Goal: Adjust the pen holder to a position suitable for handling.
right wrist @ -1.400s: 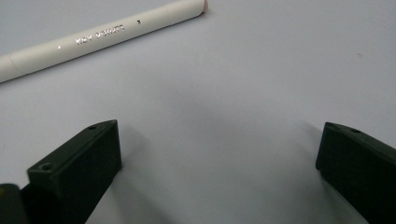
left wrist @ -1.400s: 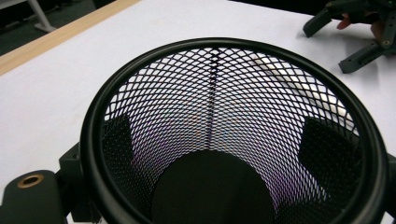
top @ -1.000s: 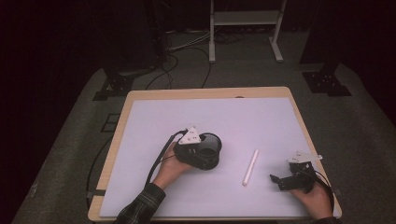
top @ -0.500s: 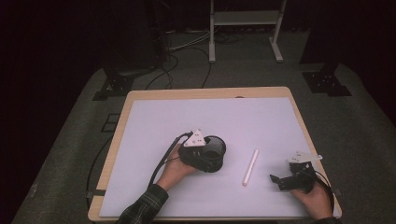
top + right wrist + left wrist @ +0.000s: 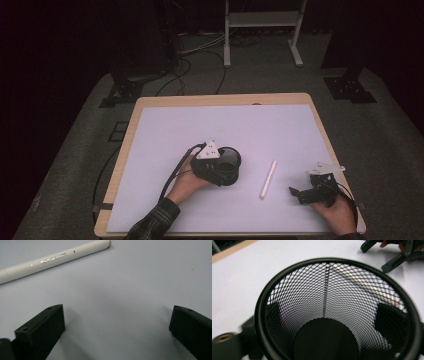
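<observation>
**Cup held at left, pen lying loose**

High view: left gripper (image 5: 220, 167) clamps a black mesh cup (image 5: 229, 164) on the white table (image 5: 165, 130). A white pen (image 5: 267, 179) lies between it and the right gripper (image 5: 296, 191).

Left gripper view: jaws press the cup (image 5: 337, 310) from both sides.

Right gripper view: jaws spread wide, empty; pen (image 5: 53, 258) just ahead.

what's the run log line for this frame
left gripper: shut on mesh cup, cup tilted | right gripper: open, nothing held, low over white mat | white pen: flat on mat between grippers
</observation>
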